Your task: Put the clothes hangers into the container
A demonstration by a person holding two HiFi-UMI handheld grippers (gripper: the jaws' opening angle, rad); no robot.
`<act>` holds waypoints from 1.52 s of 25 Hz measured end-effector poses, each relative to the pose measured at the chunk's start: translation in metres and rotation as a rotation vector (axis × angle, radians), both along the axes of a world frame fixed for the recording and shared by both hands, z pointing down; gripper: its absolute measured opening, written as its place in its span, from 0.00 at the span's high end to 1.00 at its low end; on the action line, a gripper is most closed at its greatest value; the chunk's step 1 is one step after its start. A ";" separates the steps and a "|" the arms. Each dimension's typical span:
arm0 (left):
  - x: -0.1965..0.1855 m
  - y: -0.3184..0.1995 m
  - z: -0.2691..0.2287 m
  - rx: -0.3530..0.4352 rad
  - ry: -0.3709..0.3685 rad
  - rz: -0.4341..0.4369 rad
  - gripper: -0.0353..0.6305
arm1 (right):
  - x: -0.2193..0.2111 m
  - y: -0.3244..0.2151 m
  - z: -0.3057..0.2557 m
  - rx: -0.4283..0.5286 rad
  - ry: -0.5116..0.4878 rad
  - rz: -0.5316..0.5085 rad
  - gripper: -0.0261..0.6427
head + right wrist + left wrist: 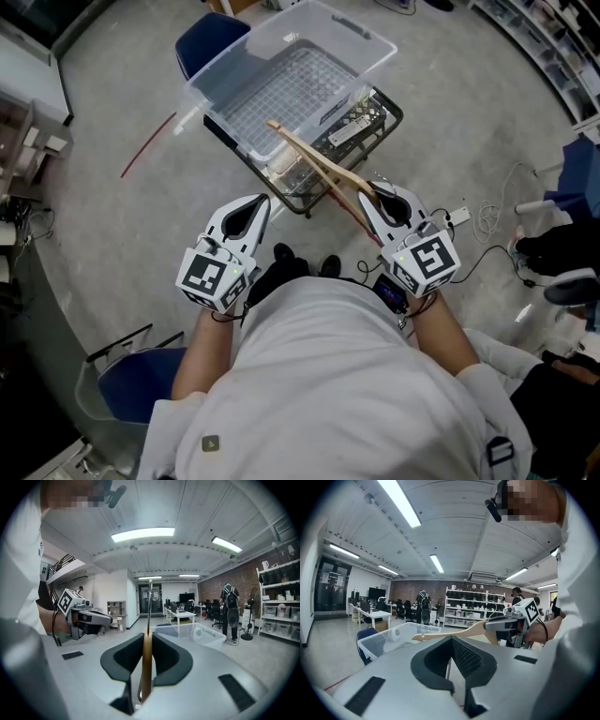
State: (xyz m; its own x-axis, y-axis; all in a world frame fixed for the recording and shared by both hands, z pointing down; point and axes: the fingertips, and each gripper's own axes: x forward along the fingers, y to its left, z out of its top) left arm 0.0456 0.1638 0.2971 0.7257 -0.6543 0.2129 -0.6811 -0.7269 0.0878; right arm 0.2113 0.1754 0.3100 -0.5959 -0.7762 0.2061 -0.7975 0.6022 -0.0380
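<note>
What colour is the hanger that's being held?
The hanger is light brown wood. You can see it best in the head view.

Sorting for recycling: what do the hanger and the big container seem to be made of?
The hanger looks like wood: pale tan, smooth, perhaps varnished; the grain is too small to tell. The container looks like clear, glossy plastic, with see-through walls and bright highlights along the rim.

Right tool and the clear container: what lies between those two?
In the head view, the wooden hanger spans it: clamped in the right tool, it reaches over the wire cart to the near edge of the container.
</note>
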 end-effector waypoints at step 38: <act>-0.152 -0.162 0.012 -0.015 0.116 -0.056 0.92 | -0.155 -0.180 0.011 -0.040 0.097 -0.077 0.87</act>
